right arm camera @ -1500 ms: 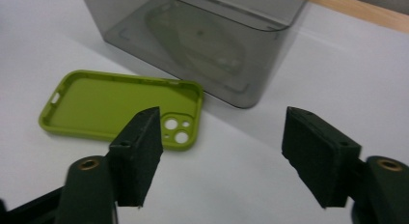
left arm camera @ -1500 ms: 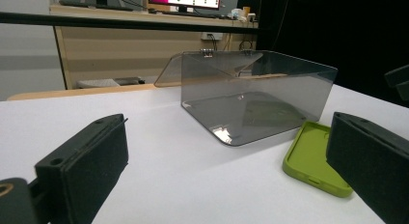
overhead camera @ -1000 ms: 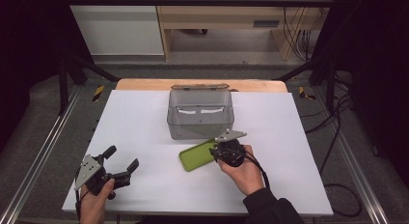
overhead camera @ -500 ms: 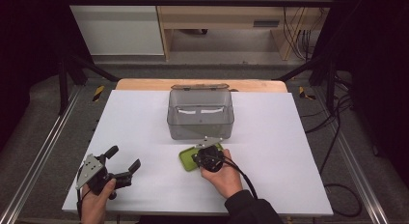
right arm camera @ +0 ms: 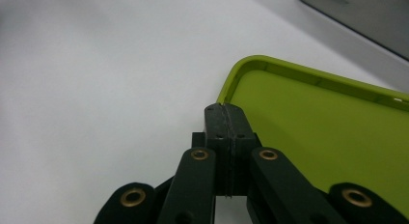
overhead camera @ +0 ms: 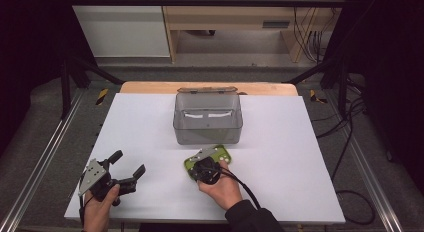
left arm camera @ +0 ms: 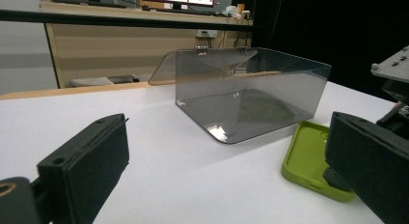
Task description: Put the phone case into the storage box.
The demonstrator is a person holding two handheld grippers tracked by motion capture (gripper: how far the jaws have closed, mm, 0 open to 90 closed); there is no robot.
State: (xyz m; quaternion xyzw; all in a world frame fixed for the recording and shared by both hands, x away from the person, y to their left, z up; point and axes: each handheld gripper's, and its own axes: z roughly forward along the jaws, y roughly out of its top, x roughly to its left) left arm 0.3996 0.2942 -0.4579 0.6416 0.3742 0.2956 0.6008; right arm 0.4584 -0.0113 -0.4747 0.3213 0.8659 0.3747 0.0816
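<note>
A lime-green phone case [overhead camera: 220, 154] lies hollow side up on the white table [overhead camera: 280, 142], just in front of a clear grey plastic box [overhead camera: 208, 119] whose lid is hinged back. My right gripper [overhead camera: 204, 167] hovers over the case's near-left end. In the right gripper view its jaws [right arm camera: 225, 110] are pressed together at the case's rim [right arm camera: 308, 103], with nothing visible between the pads. My left gripper [overhead camera: 129, 163] is held at the front left, open and empty. The left gripper view [left arm camera: 226, 185] shows the box [left arm camera: 241, 93] and the case [left arm camera: 311, 156] between its spread jaws.
The box stands at the table's middle back, near a wooden edge strip [overhead camera: 150, 87]. Metal rails [overhead camera: 45, 157] run along both sides of the table. A cable [overhead camera: 245, 187] trails from the right gripper over the hand.
My right gripper has moved left along the phone case, from its right end to its near-left end. The case has barely shifted. The left gripper has stayed put.
</note>
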